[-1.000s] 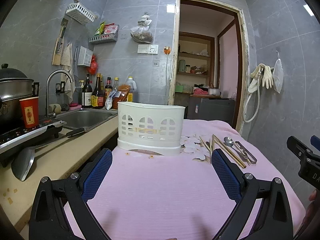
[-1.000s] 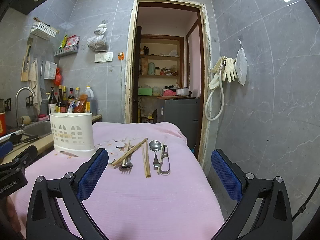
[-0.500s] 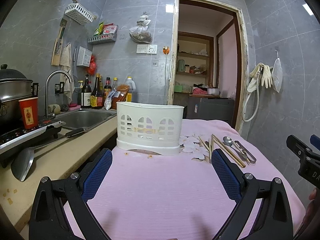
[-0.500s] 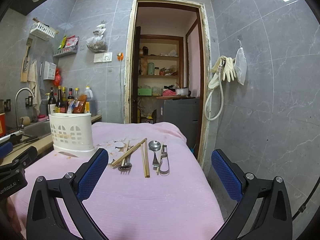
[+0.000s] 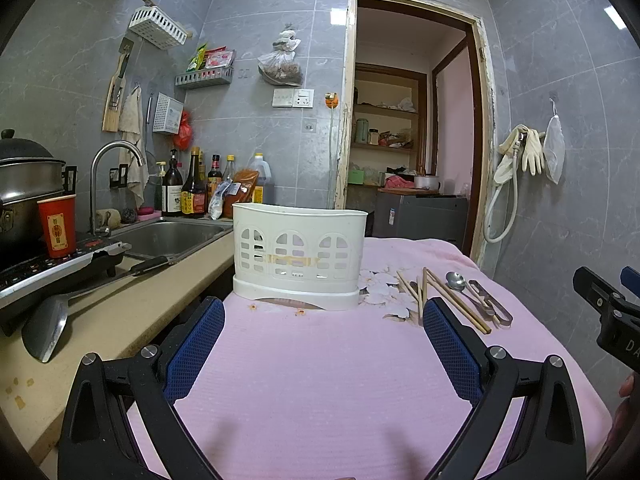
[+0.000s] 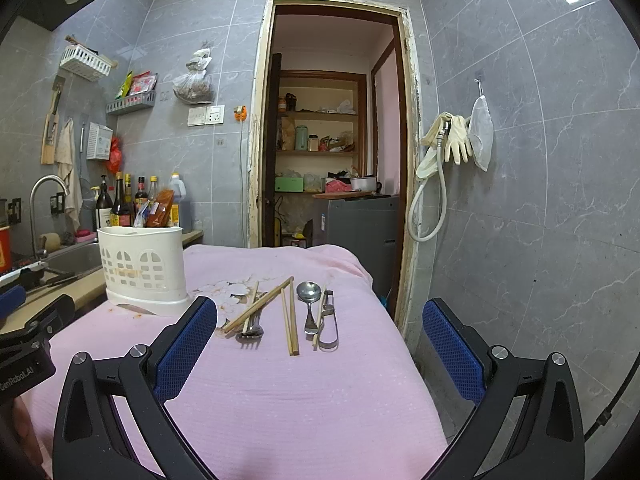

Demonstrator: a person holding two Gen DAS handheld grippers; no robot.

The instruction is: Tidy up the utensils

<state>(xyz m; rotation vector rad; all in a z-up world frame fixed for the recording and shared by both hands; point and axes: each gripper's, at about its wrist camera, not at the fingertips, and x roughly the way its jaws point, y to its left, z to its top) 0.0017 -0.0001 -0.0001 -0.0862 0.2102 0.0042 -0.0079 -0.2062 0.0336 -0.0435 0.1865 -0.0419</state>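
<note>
Hardly anything is shifting since a second ago: both views are creeping a touch closer to the table, nothing more. Left gripper [image 5: 323, 344] is hanging with jaws spread wide, gripping nothing, pointing at the white utensil holder [image 5: 299, 255] standing on the pink cloth [image 5: 328, 380]. Right gripper [image 6: 320, 344] is likewise gaping, touching nothing, facing the loose pile: chopsticks [image 6: 291, 324], a fork [image 6: 250, 330], a spoon [image 6: 309, 300], a peeler [image 6: 329, 326], all lying just right of the holder. Sorting is looking unstarted; I am judging every piece is left to go in
</note>
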